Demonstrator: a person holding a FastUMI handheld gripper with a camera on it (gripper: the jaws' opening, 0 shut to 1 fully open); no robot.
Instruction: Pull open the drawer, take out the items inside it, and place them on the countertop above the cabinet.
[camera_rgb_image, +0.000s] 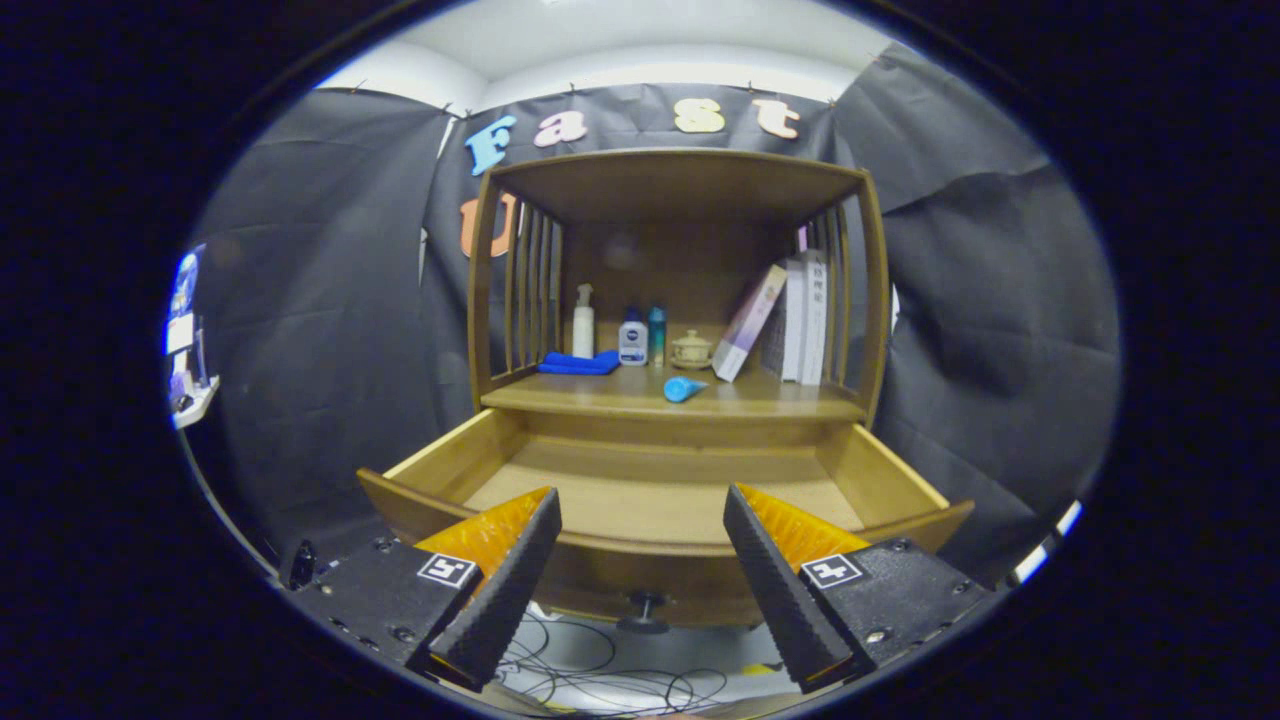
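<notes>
My hand-held gripper (640, 570) is released, empty, near the open drawer (655, 500). Blue cone (684, 388) lies near the counter (780, 400) edge; could roll off if bumped.

Two wedge-shaped fingers (505, 590) are seen on the gripper (640, 590), standing apart with nothing between them, their inner faces covered with a fine ribbed texture. Each finger is mounted on a flat black block (385, 600) fastened with small round screws. A square white-bordered marker with a black pattern (447, 570) is fixed on each block near the finger base.
</notes>
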